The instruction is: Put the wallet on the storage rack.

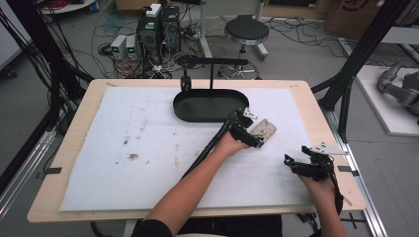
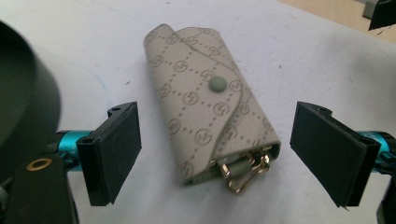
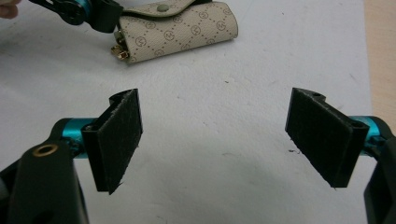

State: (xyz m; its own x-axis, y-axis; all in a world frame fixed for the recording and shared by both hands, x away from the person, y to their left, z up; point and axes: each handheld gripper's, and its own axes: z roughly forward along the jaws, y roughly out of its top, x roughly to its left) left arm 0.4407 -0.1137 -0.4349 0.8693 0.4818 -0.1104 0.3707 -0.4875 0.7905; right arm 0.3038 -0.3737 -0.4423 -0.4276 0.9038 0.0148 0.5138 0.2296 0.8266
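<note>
White felt-like matting (image 1: 148, 163) is spread over the pale wooden table (image 1: 79, 113), and a shallow black oval metal tray (image 1: 210, 104) is seen at its far middle. Just right of that tray, a small beige key pouch in monogrammed fabric, with a green snap and a gold clasp (image 1: 263, 130), lies flat on the matting.

The left gripper (image 1: 252, 133) is reached forward and across to the pouch, carried on a bare forearm stretched diagonally from the near edge. In the left gripper view its jaws are held wide apart, one on each side of the pouch (image 2: 210, 107), with clear gaps between each black pad and the fabric; nothing is clamped. The clasp end of the pouch is pointed back toward the gripper's camera, and the tray's dark rim (image 2: 28, 88) is seen at the left edge.

Farther right, near the table's right edge, the right gripper (image 1: 299, 165) is held low over the matting by a hand with the wrist bent inward. Its jaws are likewise spread wide with only bare matting between them. In the right gripper view the pouch (image 3: 180, 30) is seen well ahead, with the left gripper (image 3: 84, 11) beside it.
</note>
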